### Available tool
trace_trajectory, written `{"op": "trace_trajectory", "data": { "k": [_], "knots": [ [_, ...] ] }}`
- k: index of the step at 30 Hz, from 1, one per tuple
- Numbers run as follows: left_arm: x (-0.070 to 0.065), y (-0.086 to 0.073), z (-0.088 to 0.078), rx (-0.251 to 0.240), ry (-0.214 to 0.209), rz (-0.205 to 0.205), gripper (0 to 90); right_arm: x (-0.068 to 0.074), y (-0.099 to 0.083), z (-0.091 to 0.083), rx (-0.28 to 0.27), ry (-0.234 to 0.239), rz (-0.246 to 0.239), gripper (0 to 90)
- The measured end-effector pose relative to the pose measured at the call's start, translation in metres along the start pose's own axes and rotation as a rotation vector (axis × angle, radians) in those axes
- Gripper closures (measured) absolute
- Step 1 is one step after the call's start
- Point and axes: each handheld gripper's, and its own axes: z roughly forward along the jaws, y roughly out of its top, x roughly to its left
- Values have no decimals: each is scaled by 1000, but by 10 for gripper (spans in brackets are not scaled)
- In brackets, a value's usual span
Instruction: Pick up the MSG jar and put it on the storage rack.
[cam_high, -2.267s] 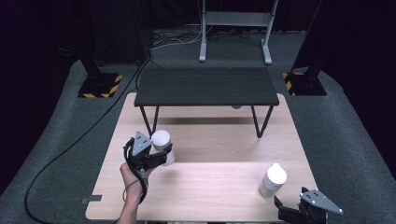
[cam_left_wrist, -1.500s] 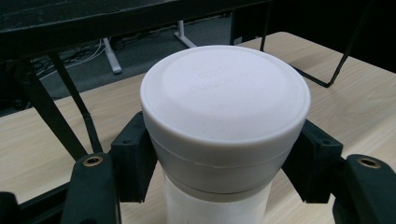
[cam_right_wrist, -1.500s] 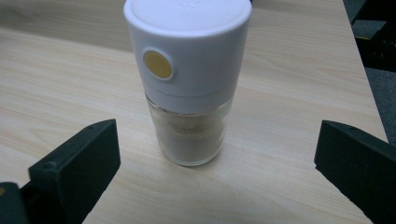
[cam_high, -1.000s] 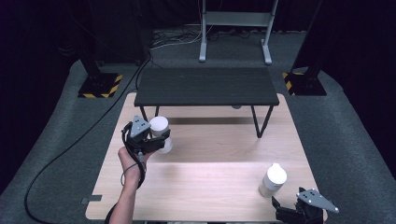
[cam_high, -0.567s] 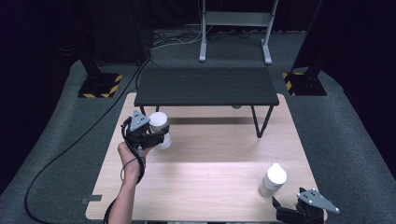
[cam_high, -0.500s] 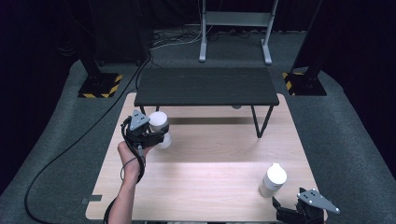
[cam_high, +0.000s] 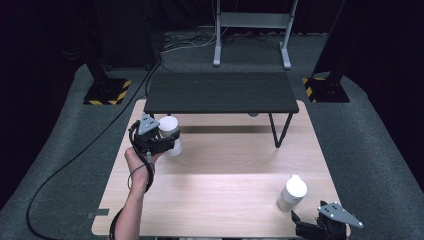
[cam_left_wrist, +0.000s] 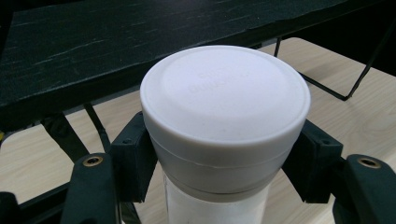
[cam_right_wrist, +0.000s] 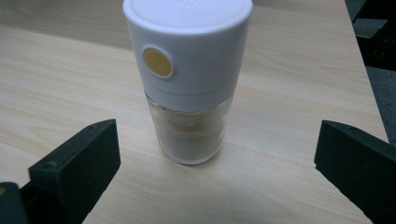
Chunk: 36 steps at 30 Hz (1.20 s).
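a: the left gripper (cam_high: 167, 145) is clamped on a white round-capped plastic jar (cam_left_wrist: 224, 121), its black pads pressing the sides just under the cap. the jar is on the far left of the pale wooden table (cam_high: 225, 200), just in front of a low black wooden shelf on thin metal legs (cam_high: 220, 92).

b: what might go wrong?

a: the grip sits high, so the jar could tilt or slide down between the pads. it is close to the shelf edge and could knock it when lifted.

b: and the other tool?

a: the right gripper (cam_right_wrist: 215, 163) is spread wide at the near right edge, holding nothing; a white-capped clear glass grinder with a yellow dot (cam_right_wrist: 187, 79) stands just beyond its jaws.

b: anything unclear?

a: the jar's base is hidden, so i cannot tell whether it is resting on the table. the raised lettering on its cap is unreadable.
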Motion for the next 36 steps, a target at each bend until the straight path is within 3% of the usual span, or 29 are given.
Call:
{"op": "trace_trajectory", "data": {
  "k": [36],
  "knots": [
    [9, 26, -4, -7, 5, 17, 346, 0, 2, -2, 1, -4, -9, 0]
  ]
}}
